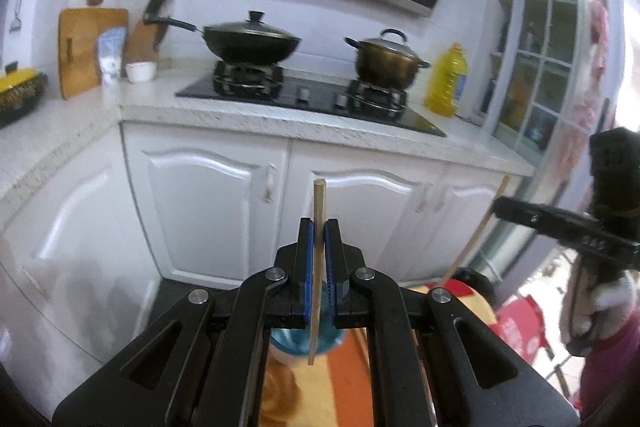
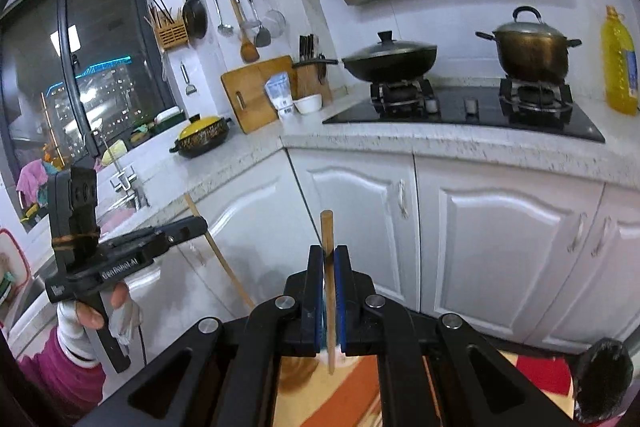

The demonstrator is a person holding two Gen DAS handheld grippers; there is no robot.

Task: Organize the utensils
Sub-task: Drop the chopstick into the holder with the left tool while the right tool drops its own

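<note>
My left gripper (image 1: 319,227) is shut on a pale wooden chopstick (image 1: 318,203) held upright between the blue pads; its lower end hangs over a blue cup (image 1: 294,341). My right gripper (image 2: 329,253) is shut on a second, browner chopstick (image 2: 327,231), also upright. Each gripper shows in the other's view: the right one (image 1: 500,205) at the right edge with its chopstick (image 1: 476,231) slanting down, the left one (image 2: 202,223) at the left with its chopstick (image 2: 218,255). Both are held in mid-air in front of the white cabinets.
A stone counter (image 2: 440,143) carries a gas hob with a black wok (image 2: 390,61) and a brass pot (image 2: 532,49), and a yellow oil bottle (image 2: 620,63). A chopstick holder (image 2: 172,33) and hung utensils (image 2: 246,23) are on the wall. A cutting board (image 2: 250,91) and knife block stand nearby.
</note>
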